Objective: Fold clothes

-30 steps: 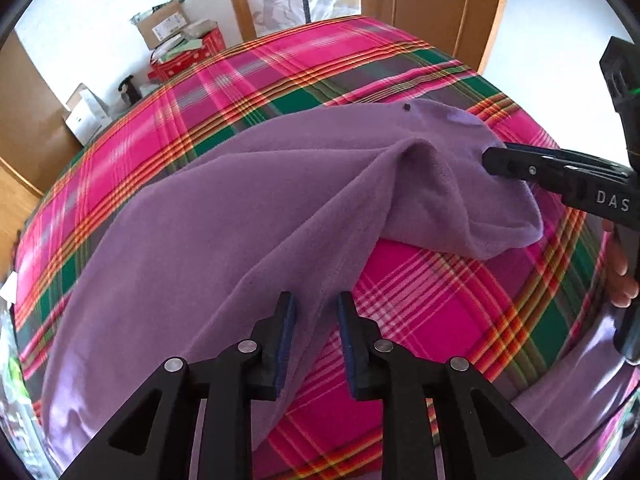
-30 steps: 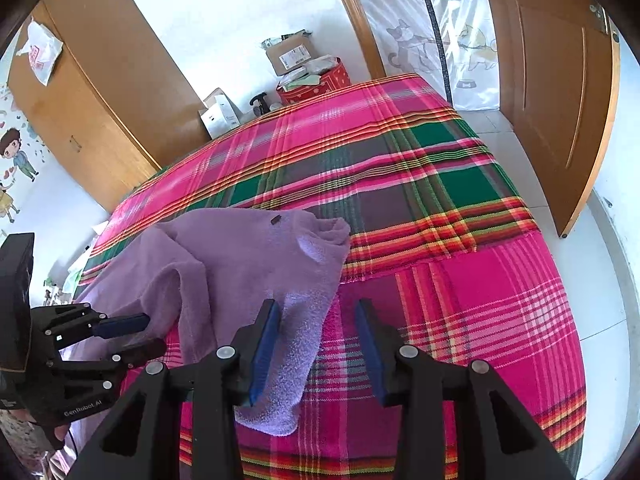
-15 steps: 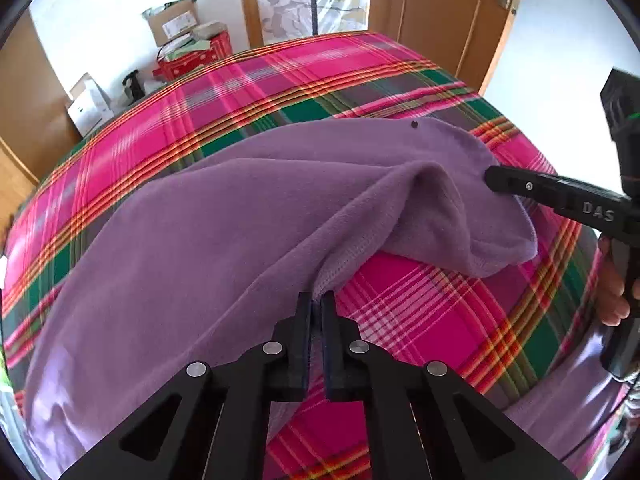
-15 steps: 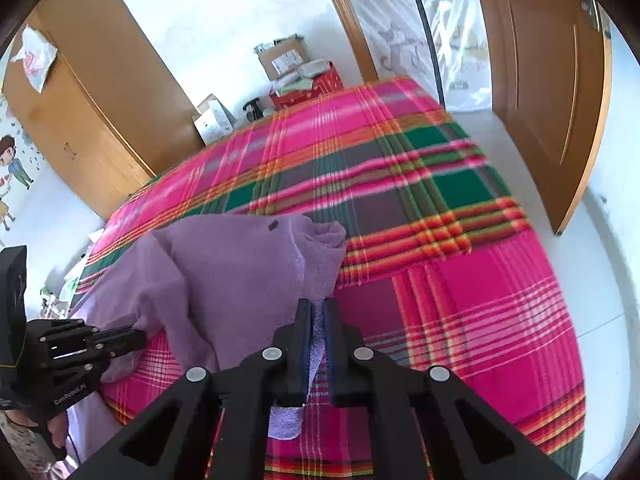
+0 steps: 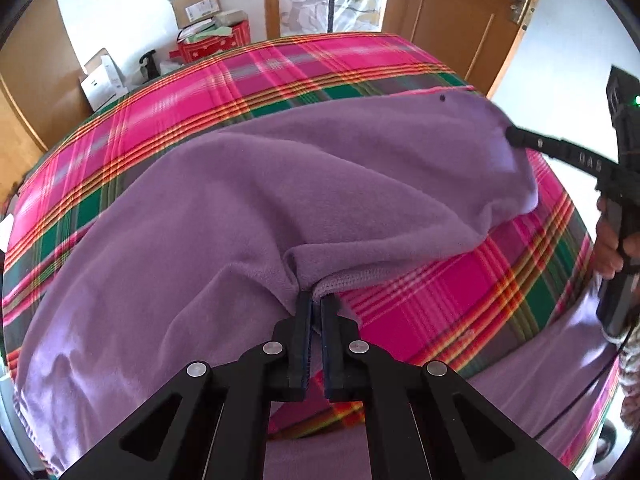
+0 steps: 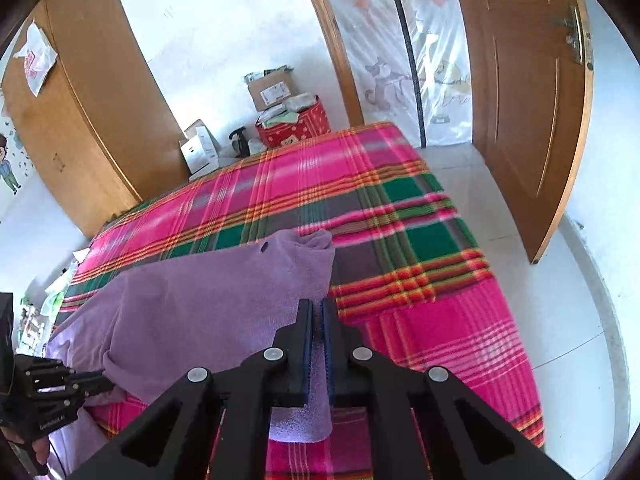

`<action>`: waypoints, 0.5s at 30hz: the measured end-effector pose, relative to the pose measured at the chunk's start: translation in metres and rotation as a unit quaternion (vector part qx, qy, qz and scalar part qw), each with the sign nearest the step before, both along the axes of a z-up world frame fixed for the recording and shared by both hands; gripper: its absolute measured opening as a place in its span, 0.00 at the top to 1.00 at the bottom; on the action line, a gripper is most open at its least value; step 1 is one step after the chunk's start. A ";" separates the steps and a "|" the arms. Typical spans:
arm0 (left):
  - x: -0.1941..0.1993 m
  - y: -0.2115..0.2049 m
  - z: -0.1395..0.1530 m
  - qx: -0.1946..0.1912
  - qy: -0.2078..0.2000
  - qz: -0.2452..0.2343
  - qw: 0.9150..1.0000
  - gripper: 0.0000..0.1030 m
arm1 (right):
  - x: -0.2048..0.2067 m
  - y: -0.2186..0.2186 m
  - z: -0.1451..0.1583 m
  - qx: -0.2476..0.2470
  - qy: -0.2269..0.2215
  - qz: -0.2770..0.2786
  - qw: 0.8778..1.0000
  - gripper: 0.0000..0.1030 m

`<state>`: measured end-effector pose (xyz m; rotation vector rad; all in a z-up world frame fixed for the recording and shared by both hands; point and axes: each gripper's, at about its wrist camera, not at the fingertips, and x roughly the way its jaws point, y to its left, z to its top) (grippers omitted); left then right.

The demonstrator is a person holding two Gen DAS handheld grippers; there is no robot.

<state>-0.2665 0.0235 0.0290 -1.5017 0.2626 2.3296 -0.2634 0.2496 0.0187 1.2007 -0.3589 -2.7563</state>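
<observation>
Slippage is the main risk. Your left hand-held gripper and right hand-held gripper each pinch an edge of the purple garment on the bed; uneven lifting can pull the fleece free or bunch the fold.
</observation>
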 end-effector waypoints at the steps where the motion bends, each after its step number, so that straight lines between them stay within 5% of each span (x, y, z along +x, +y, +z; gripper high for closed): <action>1: 0.000 0.000 -0.001 -0.001 0.000 -0.002 1.000 0.96 | -0.001 -0.001 0.003 0.007 0.005 -0.001 1.000 0.95; 9: 0.002 0.012 -0.003 0.004 0.004 -0.016 1.000 0.96 | -0.013 -0.011 0.023 0.040 0.041 -0.006 0.998 0.95; 15: 0.000 0.005 -0.002 0.023 -0.006 -0.008 1.000 0.91 | 0.004 -0.040 0.042 0.017 0.101 0.071 0.992 0.95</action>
